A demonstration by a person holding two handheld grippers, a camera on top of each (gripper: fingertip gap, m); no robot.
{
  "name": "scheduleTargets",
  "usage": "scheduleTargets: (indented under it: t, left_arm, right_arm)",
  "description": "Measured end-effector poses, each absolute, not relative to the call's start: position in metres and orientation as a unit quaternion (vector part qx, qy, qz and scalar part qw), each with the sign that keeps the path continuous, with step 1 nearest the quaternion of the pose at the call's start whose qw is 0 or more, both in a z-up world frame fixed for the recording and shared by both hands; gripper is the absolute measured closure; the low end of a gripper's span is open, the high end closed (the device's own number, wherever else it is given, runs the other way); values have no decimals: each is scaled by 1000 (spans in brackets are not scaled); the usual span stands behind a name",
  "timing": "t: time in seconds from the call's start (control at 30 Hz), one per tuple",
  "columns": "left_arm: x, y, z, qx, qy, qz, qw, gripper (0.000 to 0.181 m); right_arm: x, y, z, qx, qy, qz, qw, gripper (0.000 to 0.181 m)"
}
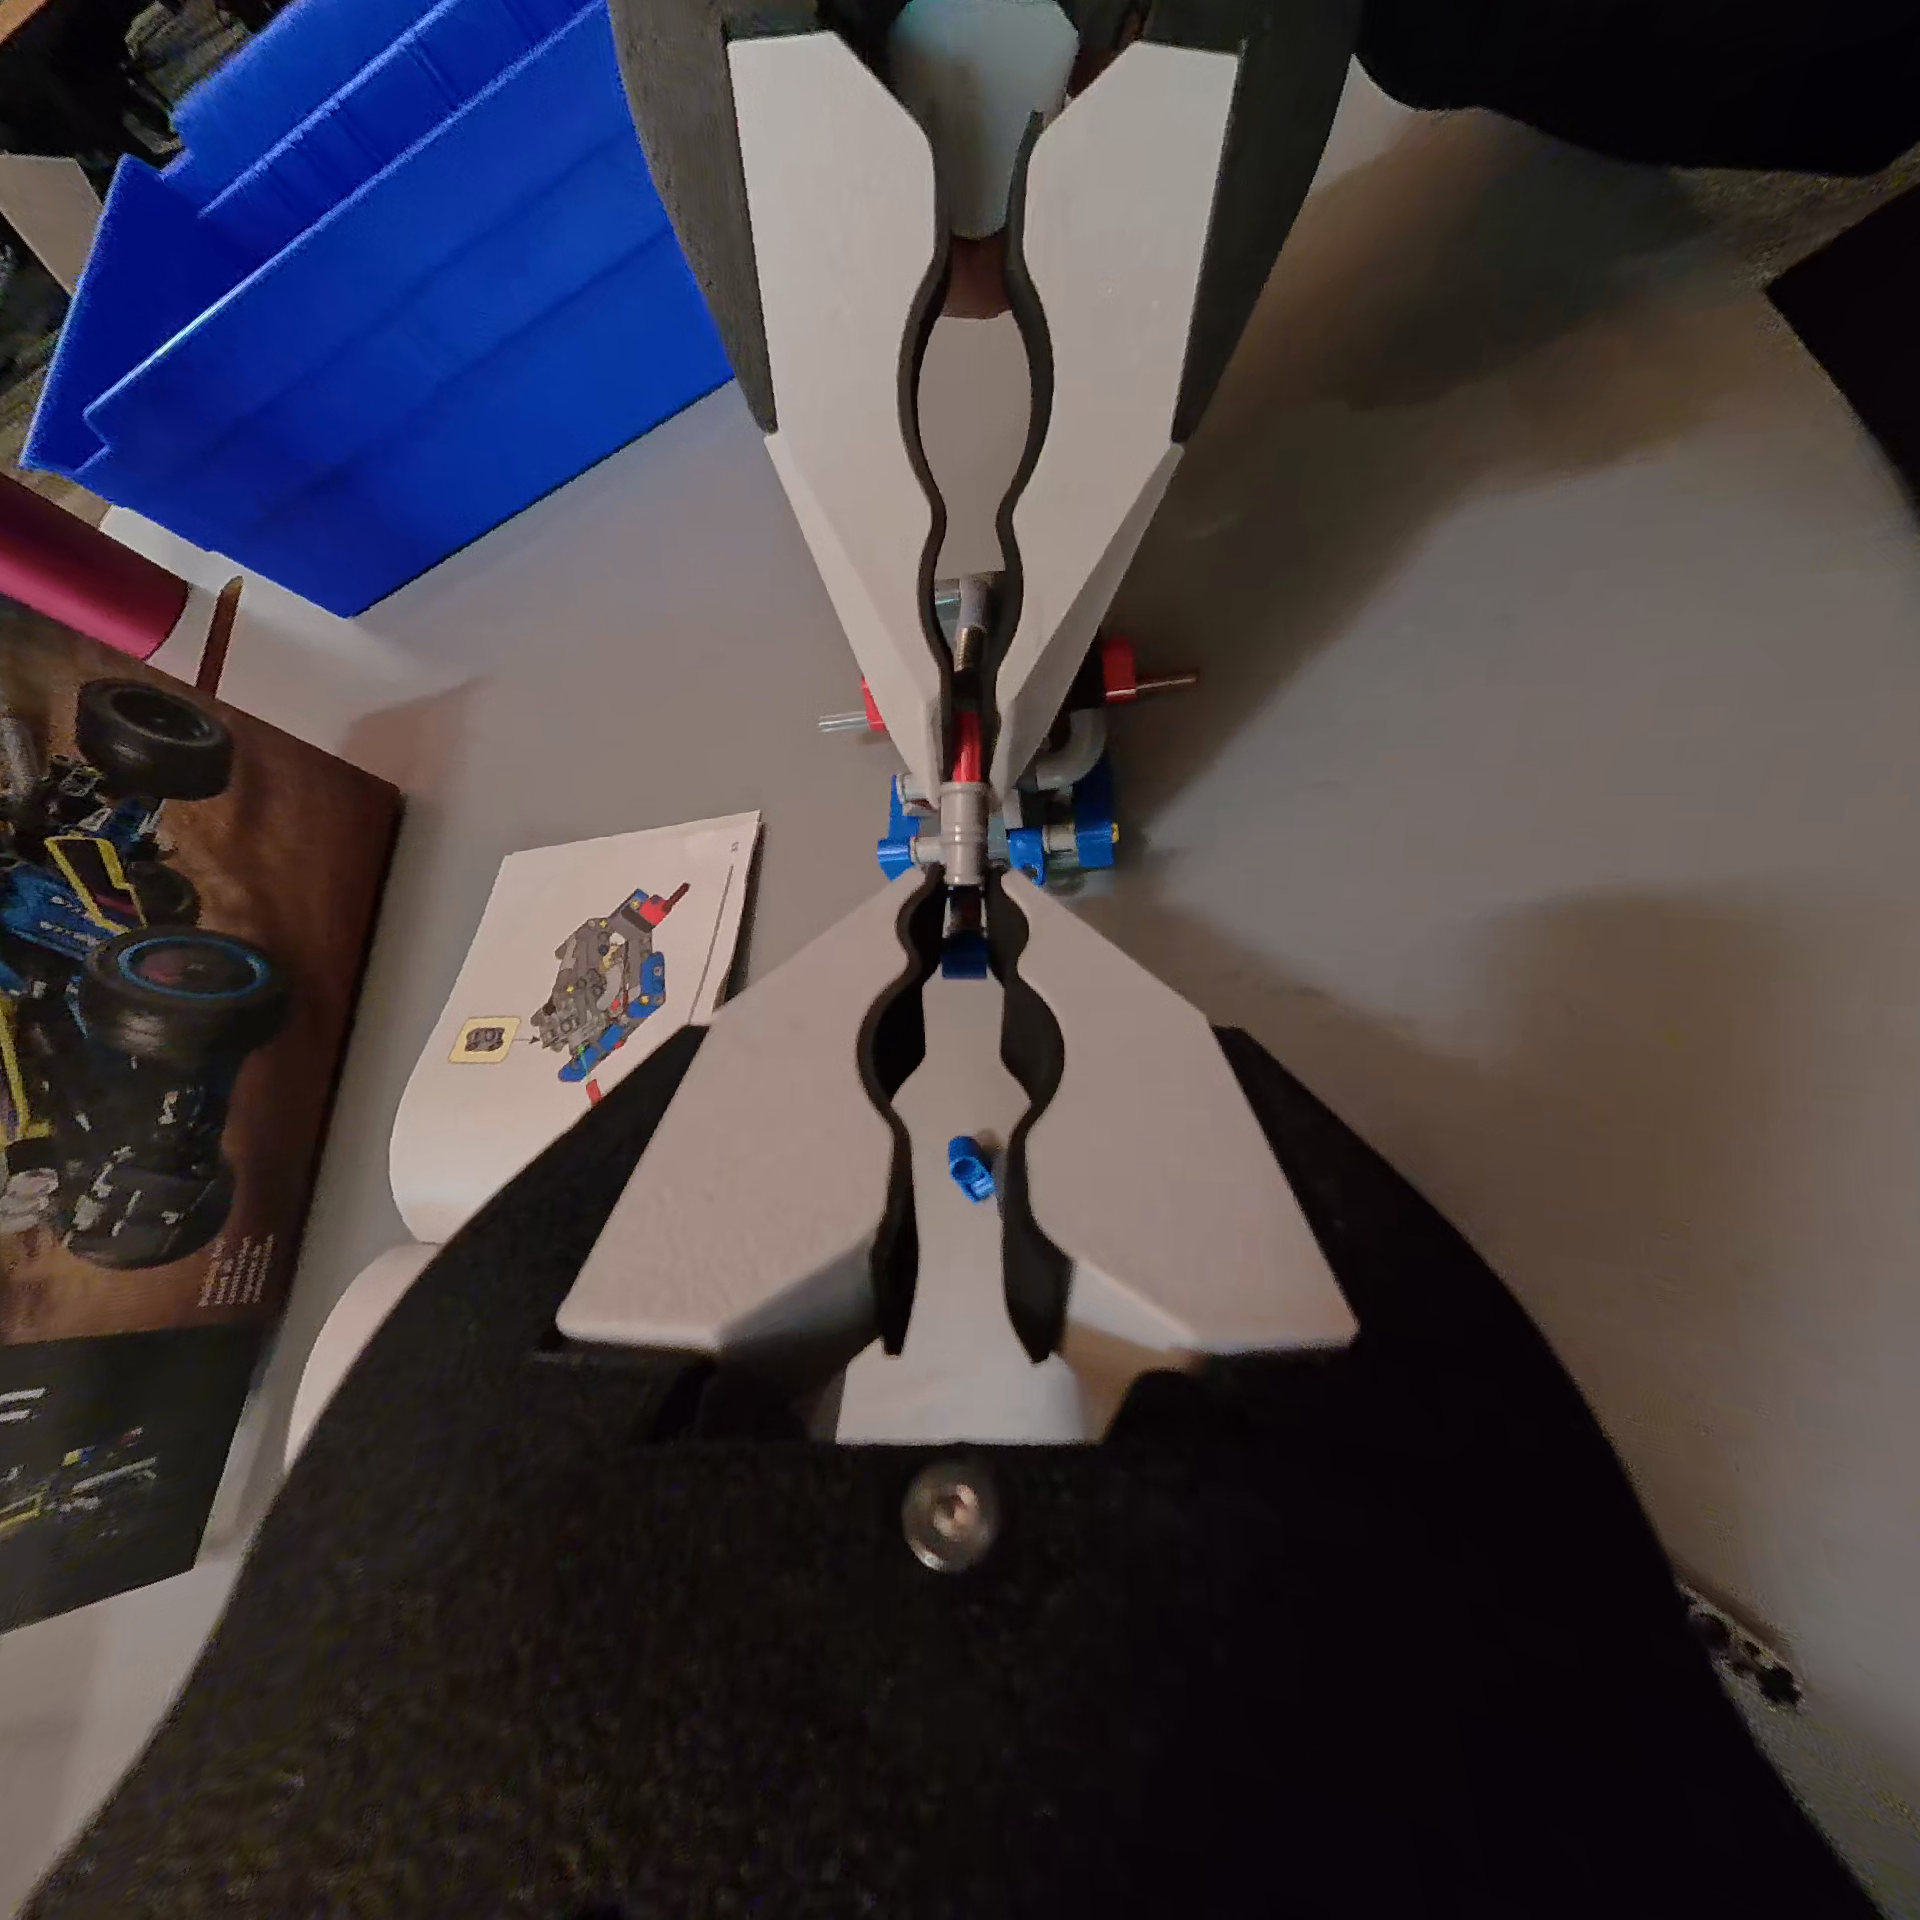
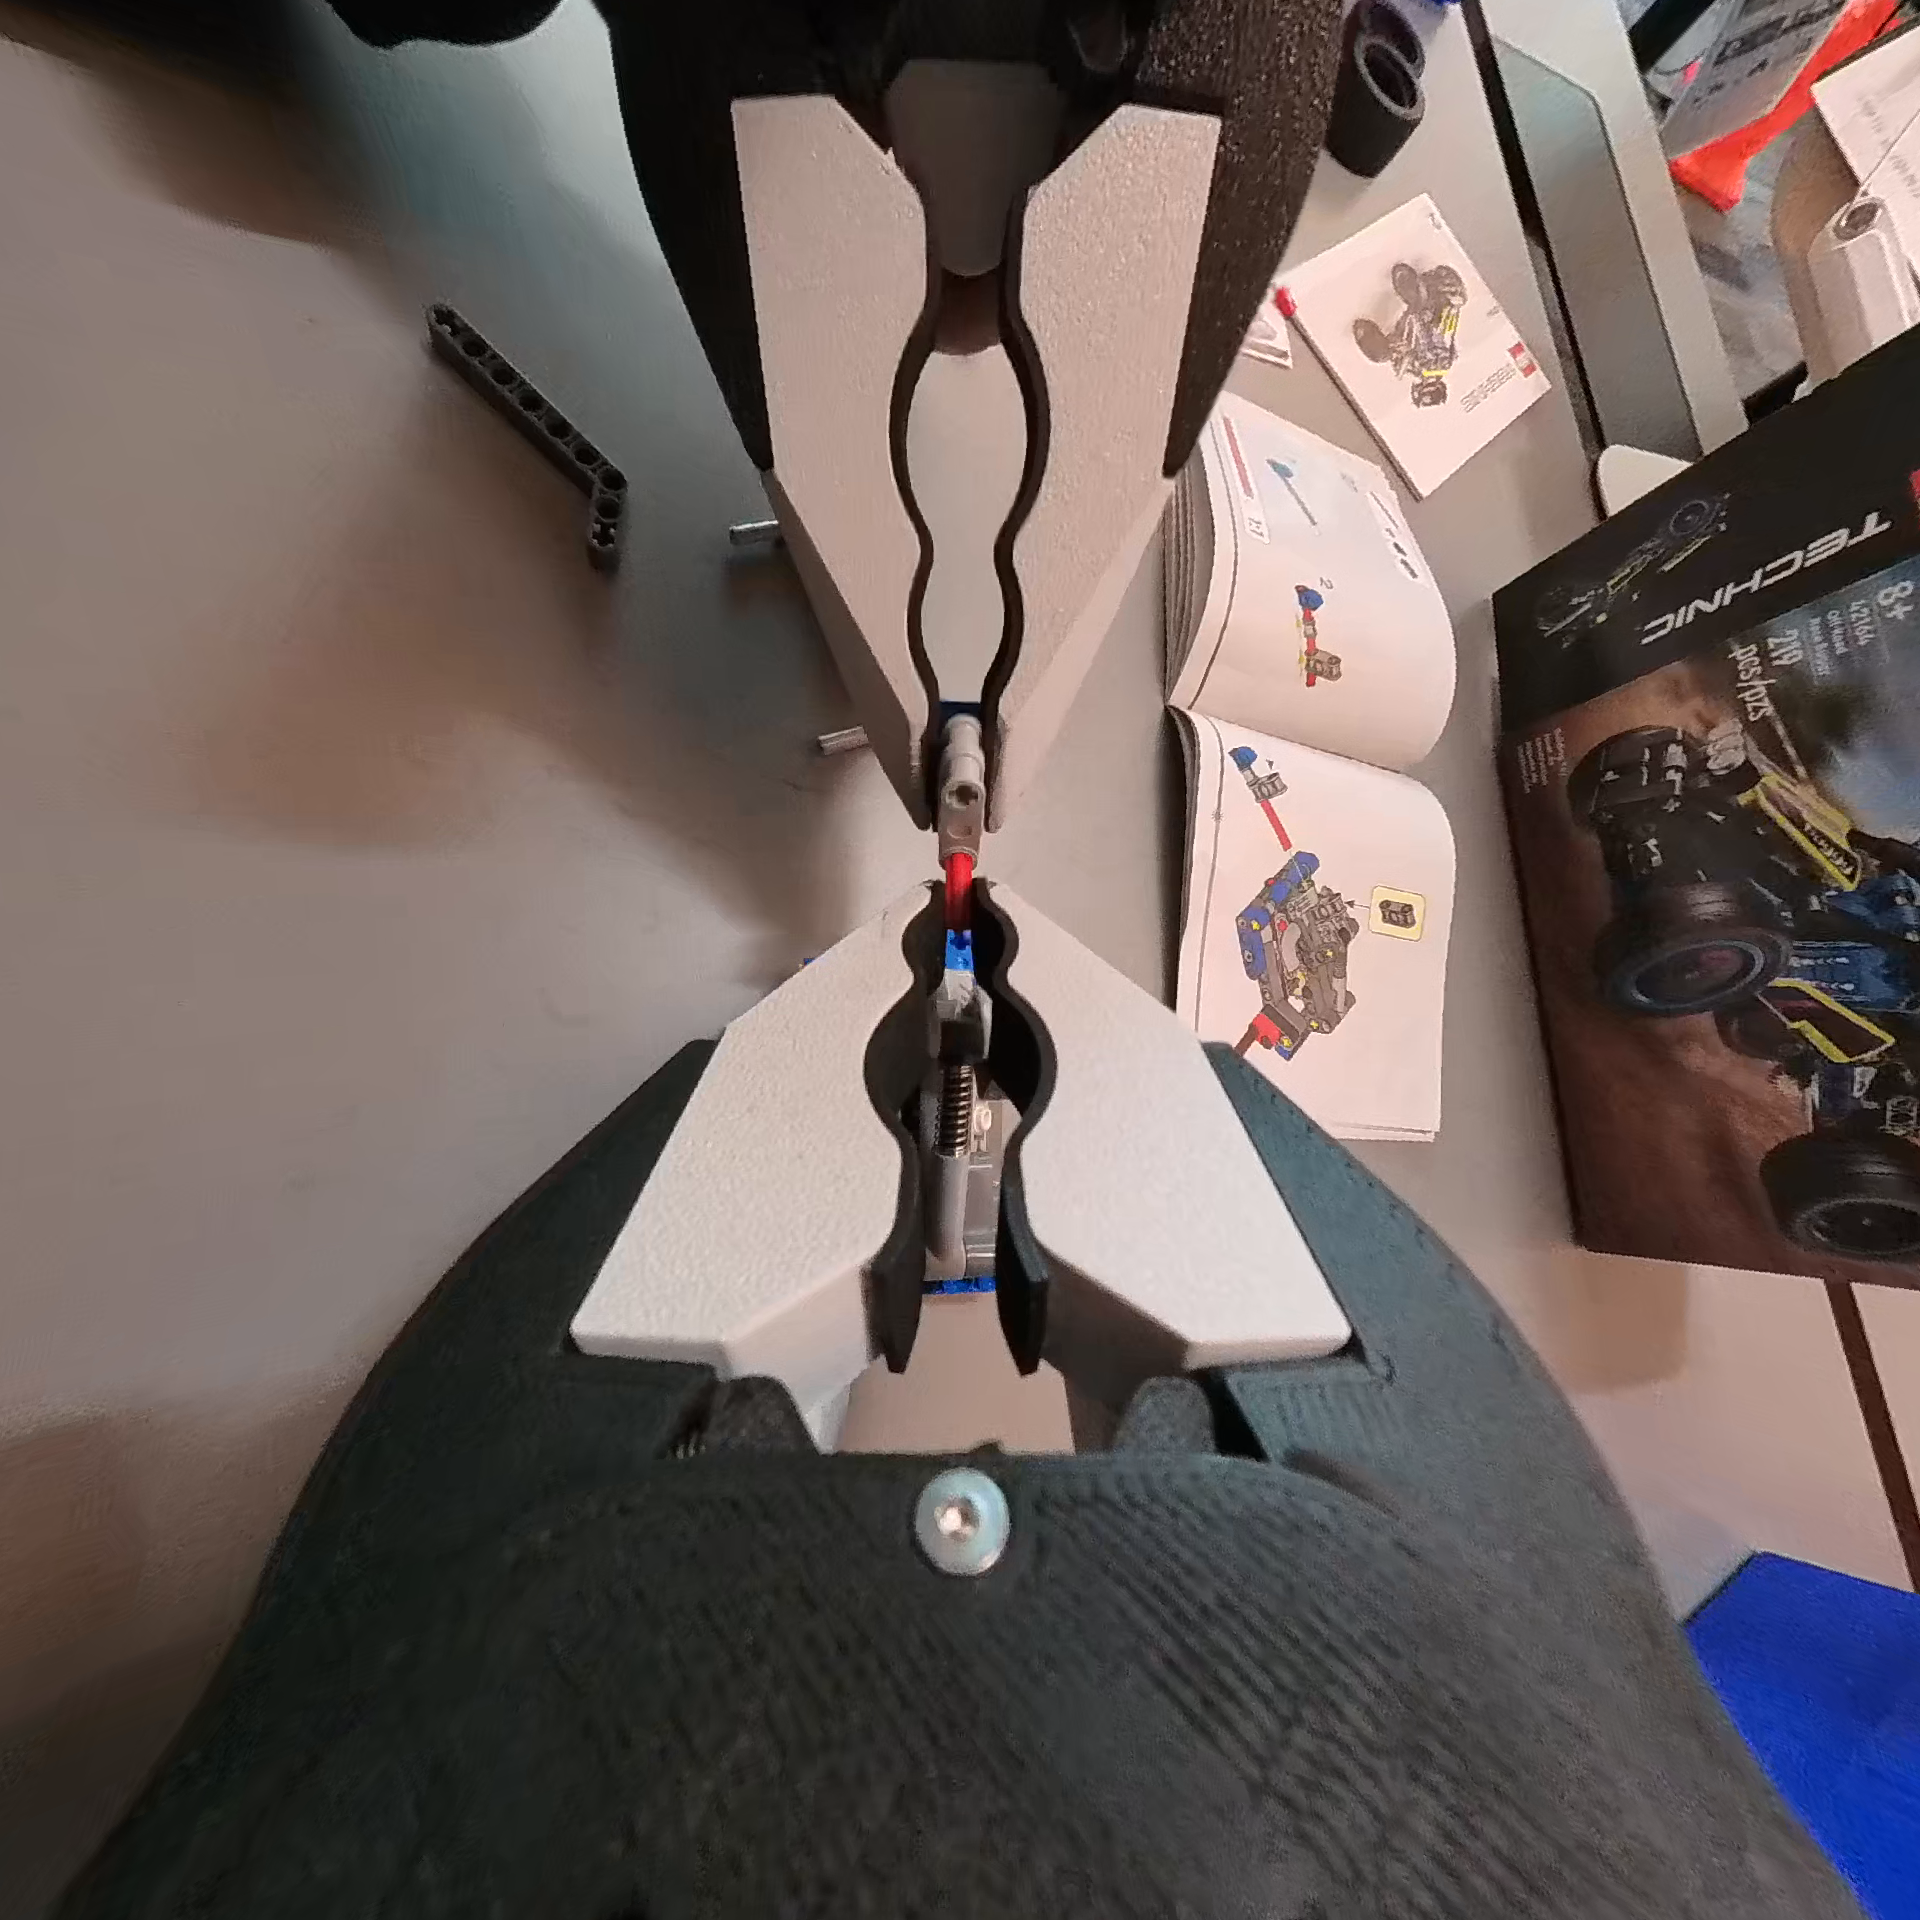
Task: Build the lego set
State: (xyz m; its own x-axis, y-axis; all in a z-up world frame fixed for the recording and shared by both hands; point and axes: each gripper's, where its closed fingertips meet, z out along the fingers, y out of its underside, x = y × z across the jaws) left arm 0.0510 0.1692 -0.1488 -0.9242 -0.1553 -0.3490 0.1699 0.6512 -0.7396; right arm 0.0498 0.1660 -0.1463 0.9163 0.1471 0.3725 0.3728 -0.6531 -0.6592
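Observation:
My left gripper [image 1: 961, 896] is shut on a small grey connector [image 1: 964, 831] with a blue piece behind it. In the right wrist view the left gripper [image 2: 956, 821] comes in from the top, holding the connector [image 2: 961, 795]. My right gripper [image 2: 961, 896] is shut on a blue and grey lego assembly [image 2: 961, 1132] with a black spring. In the left wrist view the right gripper [image 1: 966, 774] comes in from the top. A red axle [image 2: 958, 878] sticks out of the assembly into the connector. The two grippers stand tip to tip above the grey table.
Blue bins [image 1: 364, 312] stand far left. The open instruction booklet [image 2: 1320, 914] and the set's box [image 2: 1714, 883] lie to one side. A dark L-shaped beam [image 2: 530, 426], two small grey pins [image 2: 753, 532], a black tyre [image 2: 1377, 94] and a blue pin [image 1: 971, 1169] lie on the table. Left and right tips are no more than a few centimetres apart. It is some 7 centimetres from my left tips to the blue pin [image 1: 971, 1169].

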Motion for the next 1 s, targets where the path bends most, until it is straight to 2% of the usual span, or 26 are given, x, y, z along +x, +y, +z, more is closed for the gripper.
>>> scheduleTargets:
  t: [0.27, 0.5, 0.83, 1.0]
  left_arm:
    - [48, 169, -152, -8, 880, -446, 164, 177]
    - [51, 178, -153, -31, 868, -475, 141, 177]
    - [53, 183, -169, -44, 878, -460, 120, 177]
    - [54, 183, -171, -47, 879, -460, 114, 177]
  right_arm:
    - [46, 164, -146, -896, -130, -116, 409, 179]
    - [65, 123, -132, -898, -62, -121, 418, 164]
    - [65, 117, -156, -899, -64, -84, 424, 173]
    - [62, 119, -162, -903, -80, -81, 415, 165]
